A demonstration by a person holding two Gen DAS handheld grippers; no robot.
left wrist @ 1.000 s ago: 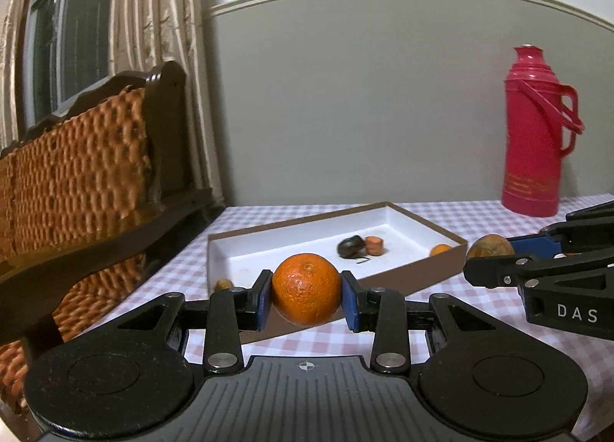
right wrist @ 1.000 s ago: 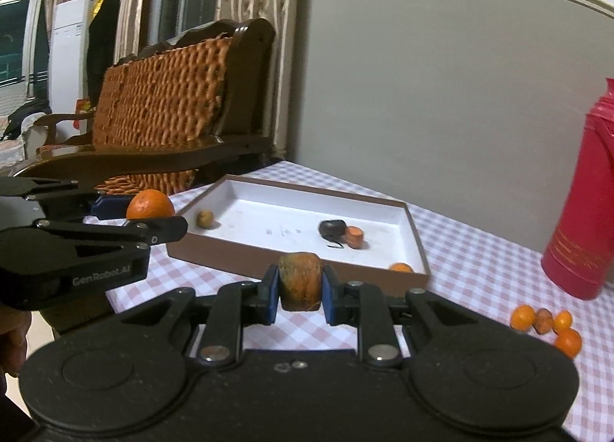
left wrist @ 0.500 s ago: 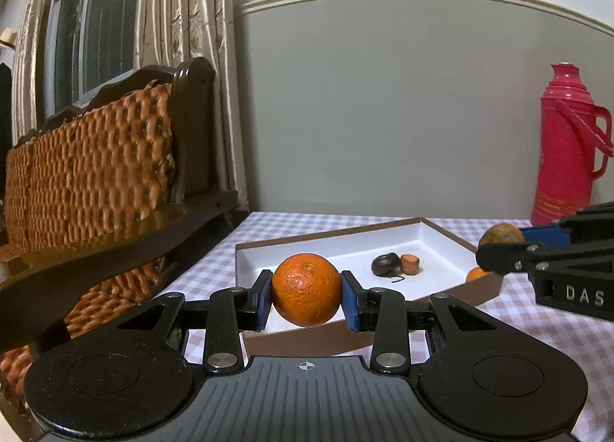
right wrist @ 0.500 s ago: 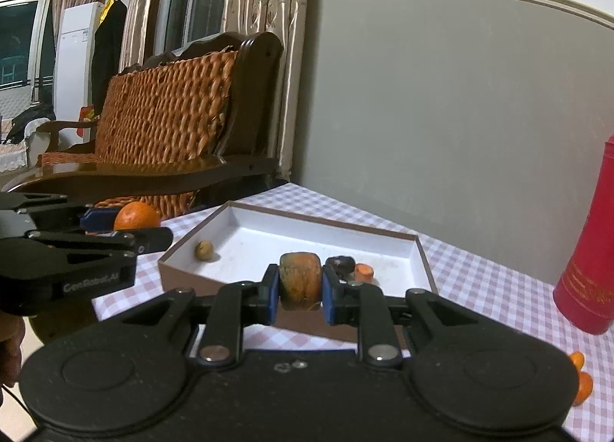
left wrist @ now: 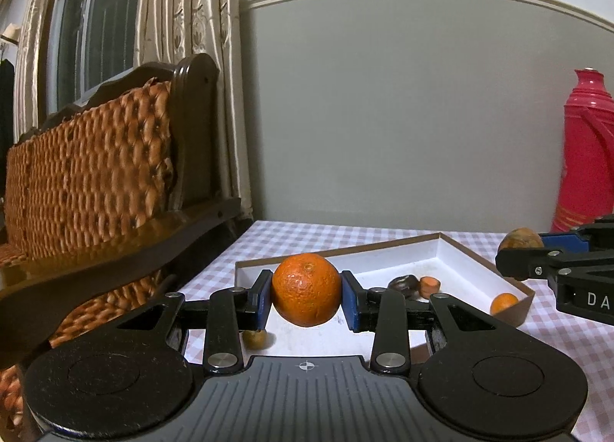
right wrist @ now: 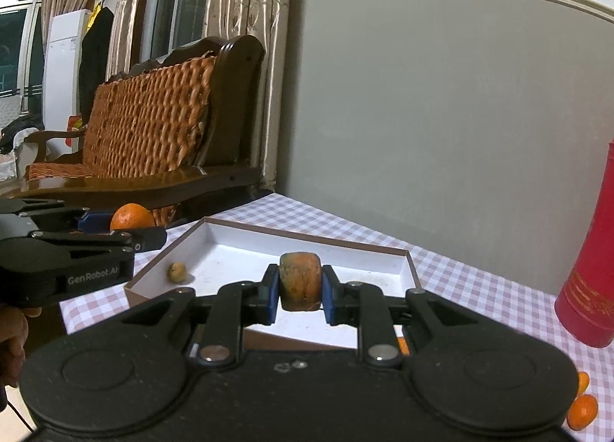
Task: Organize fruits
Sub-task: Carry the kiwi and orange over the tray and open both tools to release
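Blue pads of the left tongs [left wrist: 306, 290] pinched a round orange [left wrist: 306, 289], held above the near end of a white-lined box [left wrist: 453, 250]. Likewise the right tongs [right wrist: 299, 287] clamped a brownish, blocky fruit [right wrist: 299, 280] over the same box. A dark fruit [left wrist: 402, 283] already lay inside. Best practice, probably: lower each fruit close to bare floor before releasing, so neither rolls.
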